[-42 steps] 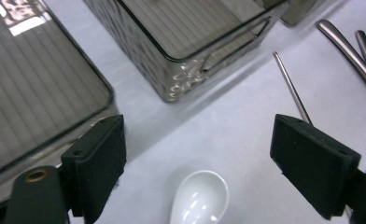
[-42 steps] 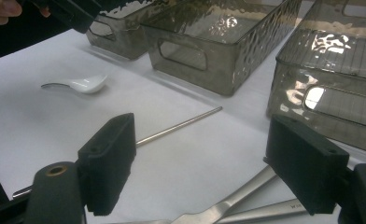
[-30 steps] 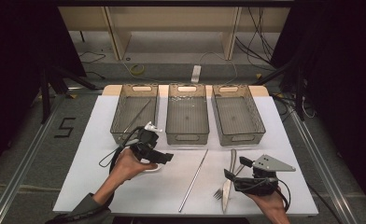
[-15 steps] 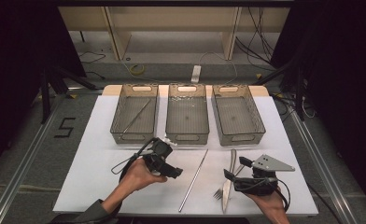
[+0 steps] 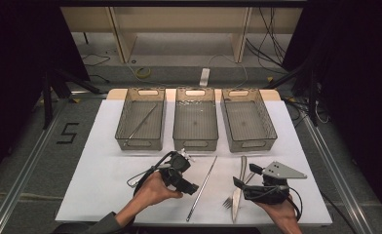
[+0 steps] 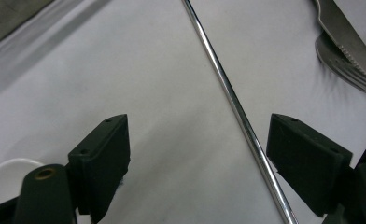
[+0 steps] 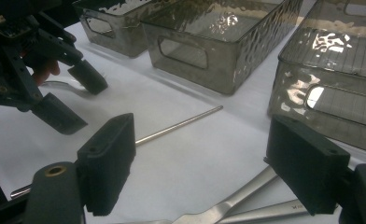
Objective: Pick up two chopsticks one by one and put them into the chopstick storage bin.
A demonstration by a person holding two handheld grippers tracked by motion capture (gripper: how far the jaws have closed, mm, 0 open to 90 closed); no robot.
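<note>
Left hand-held gripper (image 5: 191, 187) has swung away from the trays and down toward the metal rod (image 5: 202, 188) since a second ago; the right one has stayed put.

Its jaws stand wide and empty, and in the left gripper view the rod (image 6: 232, 105) lies on the white desk (image 6: 139, 79) between them, slanting and much nearer the right-hand jaw, so the grip is off-centre. Closing from here could nudge the thin round rod sideways, roll it toward the fork (image 6: 344, 70) and knife (image 6: 347, 35) just beyond, or pinch only its edge so it slips out on lifting. The right hand-held gripper (image 5: 245, 187) rests with jaws wide over the knife and fork (image 7: 246, 207), holding nothing; a second rod (image 5: 143, 122) already lies in the leftmost tray (image 5: 125, 124), well ahead of the left hand-held gripper.
</note>
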